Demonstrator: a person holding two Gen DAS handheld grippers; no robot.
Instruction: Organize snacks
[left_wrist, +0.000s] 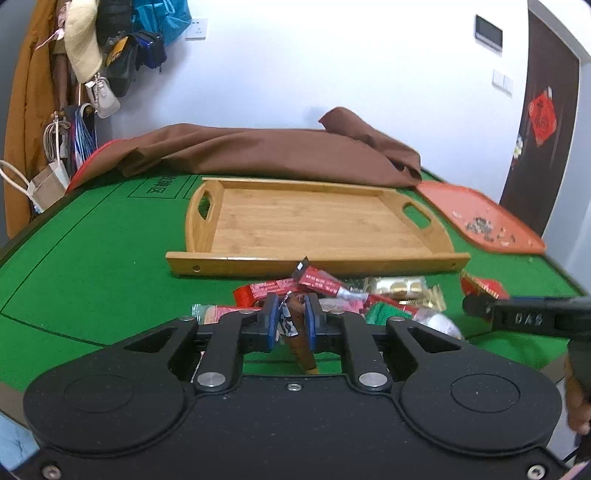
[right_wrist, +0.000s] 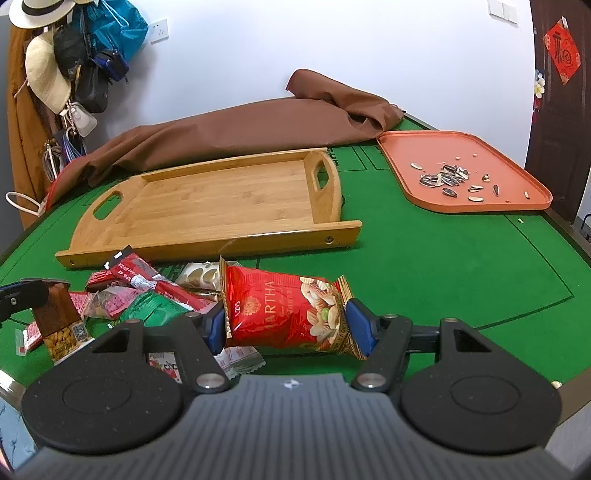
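Note:
My left gripper (left_wrist: 291, 320) is shut on a slim brown snack packet (left_wrist: 295, 332), held edge-on between the blue pads just above the snack pile (left_wrist: 332, 291). The same brown packet (right_wrist: 59, 325) shows at the left of the right wrist view, hanging from the left gripper (right_wrist: 35, 295). My right gripper (right_wrist: 290, 325) is shut on a red nut bag (right_wrist: 284, 314), lying crosswise between its pads, just above the felt. Beyond the pile lies a bare wooden tray (left_wrist: 314, 221) with two handle cut-outs; the wooden tray (right_wrist: 207, 206) is also in the right wrist view.
An orange plastic tray (right_wrist: 517, 173) with several sunflower seeds and shells sits at the right. A bunched brown cloth (right_wrist: 240, 125) lies along the far edge of the green felt table (right_wrist: 443, 258). Bags, hats and a coat (right_wrist: 22, 147) hang at the far left.

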